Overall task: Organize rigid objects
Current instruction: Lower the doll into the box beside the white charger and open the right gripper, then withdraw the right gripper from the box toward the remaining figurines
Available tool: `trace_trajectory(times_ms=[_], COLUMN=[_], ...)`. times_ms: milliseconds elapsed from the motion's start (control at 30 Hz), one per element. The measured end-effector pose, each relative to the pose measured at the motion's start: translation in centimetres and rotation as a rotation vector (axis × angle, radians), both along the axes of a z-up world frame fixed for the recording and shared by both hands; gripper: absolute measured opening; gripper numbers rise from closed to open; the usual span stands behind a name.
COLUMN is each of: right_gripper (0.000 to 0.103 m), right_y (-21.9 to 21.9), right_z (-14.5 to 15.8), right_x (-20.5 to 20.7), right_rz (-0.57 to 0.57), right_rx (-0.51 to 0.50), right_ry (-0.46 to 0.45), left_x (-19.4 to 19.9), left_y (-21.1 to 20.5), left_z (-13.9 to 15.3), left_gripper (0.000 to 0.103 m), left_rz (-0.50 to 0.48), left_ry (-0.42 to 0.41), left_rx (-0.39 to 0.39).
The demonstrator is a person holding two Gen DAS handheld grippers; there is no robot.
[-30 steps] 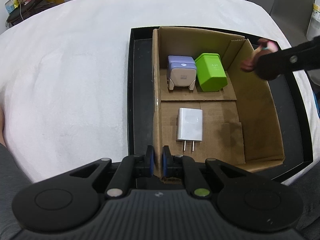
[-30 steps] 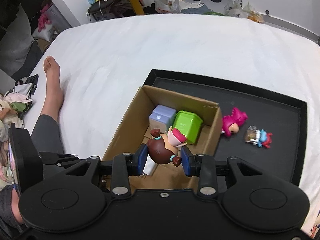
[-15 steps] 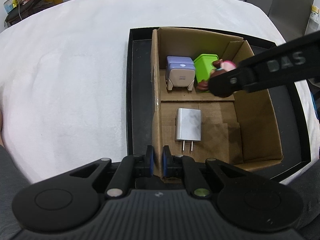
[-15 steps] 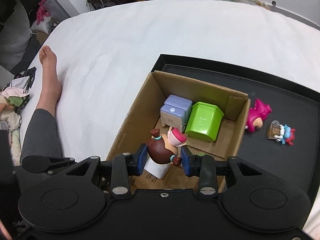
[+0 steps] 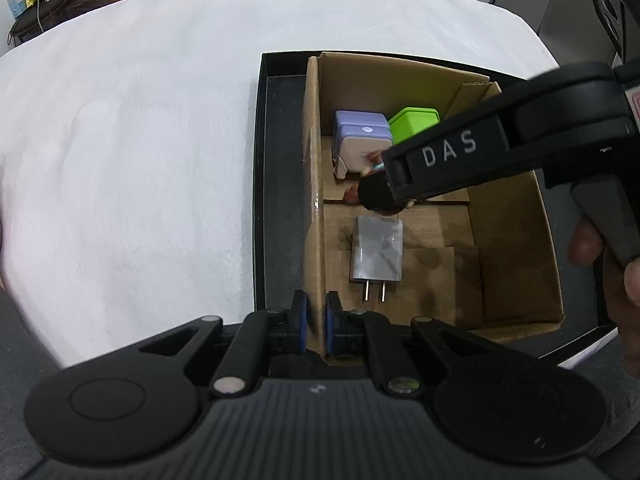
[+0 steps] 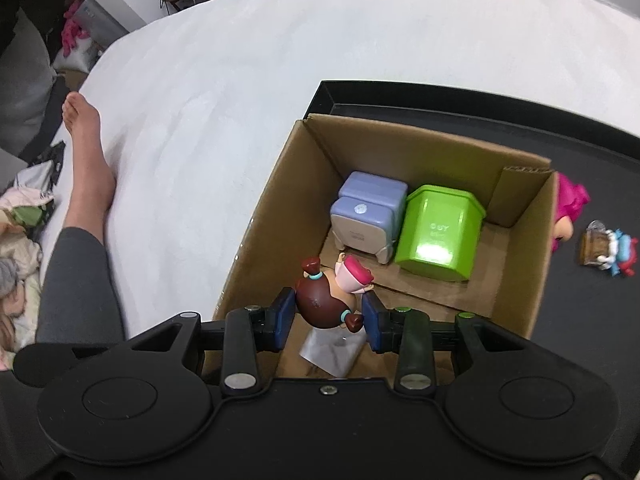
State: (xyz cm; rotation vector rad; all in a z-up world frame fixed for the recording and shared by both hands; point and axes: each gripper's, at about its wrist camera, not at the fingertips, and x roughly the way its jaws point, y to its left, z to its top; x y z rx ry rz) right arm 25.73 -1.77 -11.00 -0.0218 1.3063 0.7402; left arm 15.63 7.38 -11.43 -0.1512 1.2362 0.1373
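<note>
While the left gripper (image 5: 314, 320) pinches the box (image 5: 313, 184) wall, the right gripper's (image 6: 326, 317) jaws pinch a doll (image 6: 328, 298) low inside; release comes next.

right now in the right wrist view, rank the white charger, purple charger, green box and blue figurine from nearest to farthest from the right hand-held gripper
From the right hand-held gripper, which grips a brown-haired figurine:
1. White charger, just below the fingers, on the cardboard box floor.
2. Purple charger, back left of the box.
3. Green box, back right, close to the purple charger's rank.
4. Blue figurine, outside the box on the black tray.
</note>
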Motion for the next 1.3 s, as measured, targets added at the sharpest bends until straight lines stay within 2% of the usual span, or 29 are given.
trace_trajectory(times_ms=[300, 600, 767, 1200, 1300], right_gripper=[0.039, 0.046, 0.057, 0.066, 0.071], right_y=[-0.6, -1.6, -2.5, -5.9, -6.9], right_z=[1.1, 2.4, 3.2, 5.1, 5.6], right_x=[0.0, -0.1, -0.3, 0.2, 0.3], right_rz=[0.049, 0.071, 0.068, 0.046, 0.048], right_rx=[0.011, 0.008, 0.012, 0.044, 0.049], right_ry=[-0.005, -0.017, -0.038, -0.059, -0.071], left_x=[0.2, 0.4, 0.4, 0.6, 0.7], left_y=[-0.3, -0.6, -0.5, -0.7, -0.7], left_z=[-0.1, -0.3, -0.3, -0.3, -0.3], left_gripper=[0.008, 0.008, 0.008, 0.008, 0.008], left_rz=[-0.001, 0.001, 0.006, 0.016, 0.017], left_ry=[0.009, 0.015, 0.016, 0.029, 0.032], left_rx=[0.013, 0.030, 0.029, 0.038, 0.040])
